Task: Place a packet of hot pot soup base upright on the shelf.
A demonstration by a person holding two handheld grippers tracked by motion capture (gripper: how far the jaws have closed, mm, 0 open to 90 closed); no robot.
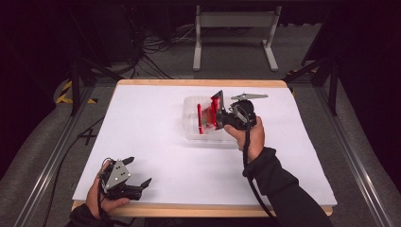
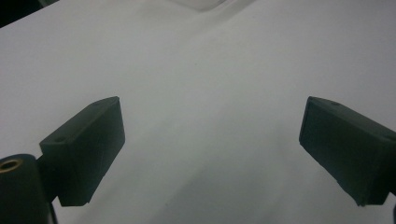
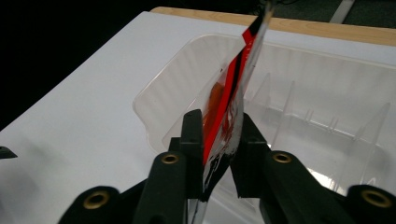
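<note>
White sheeting covers the wide wood-edged bench point(image 1: 156, 142), and toward its far side sits a clear plastic ribbed tray with upright dividers point(image 1: 191, 124); one red item already stands in a slot there point(image 1: 200, 118). Over that tray the right gripper point(image 3: 219, 135) holds a thin red, black and white glossy packet point(image 3: 236, 88) on edge, corner pointing up, its lower part pinched between the fingers point(image 3: 192, 135), which look lightly closed on it rather than squeezed hard. Near the front left corner the left gripper point(image 1: 138, 171) rests low over bare sheeting, fingers point(image 2: 91, 147) wide apart with nothing between them. The step in hand seems to be slotting the packet between two dividers: it would go best kept vertical, lined up with the ribs, lowered until its bottom edge is seated, and only then let go, since a loose hold could let it tip flat. Print on the packet is blurred, its bottom edge is hidden behind the fingers, and which slot lies beneath it cannot be told.
</note>
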